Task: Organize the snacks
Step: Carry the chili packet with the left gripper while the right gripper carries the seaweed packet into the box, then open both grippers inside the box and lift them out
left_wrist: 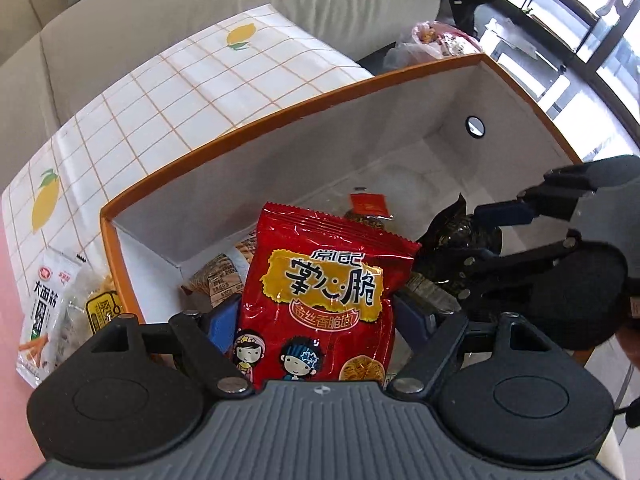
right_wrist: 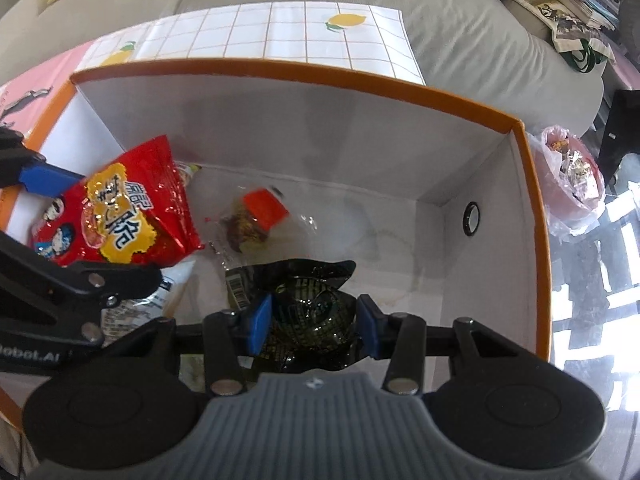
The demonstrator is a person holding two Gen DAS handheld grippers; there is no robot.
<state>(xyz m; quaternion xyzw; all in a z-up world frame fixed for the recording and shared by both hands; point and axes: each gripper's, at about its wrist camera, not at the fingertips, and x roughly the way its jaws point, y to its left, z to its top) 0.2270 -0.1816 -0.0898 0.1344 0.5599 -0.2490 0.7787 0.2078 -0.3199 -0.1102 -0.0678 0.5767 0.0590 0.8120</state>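
Observation:
My left gripper (left_wrist: 316, 320) is shut on a red snack bag (left_wrist: 320, 288) and holds it upright inside the orange-rimmed white box (left_wrist: 248, 128). The bag also shows in the right wrist view (right_wrist: 124, 204), with a blue left fingertip (right_wrist: 48, 180) on it. My right gripper (right_wrist: 314, 324) is shut on a black crinkled snack pack (right_wrist: 312, 304) low in the same box (right_wrist: 320, 76); it also shows in the left wrist view (left_wrist: 460, 236). A clear pack with an orange label (right_wrist: 260, 216) lies on the box floor.
Snack packs (left_wrist: 52, 308) lie outside the box on the left, on a checked lemon-print cloth (left_wrist: 168, 92). A beige sofa (left_wrist: 200, 4) stands behind. A pink plastic bag (right_wrist: 572, 176) sits right of the box. More packs lie under the red bag.

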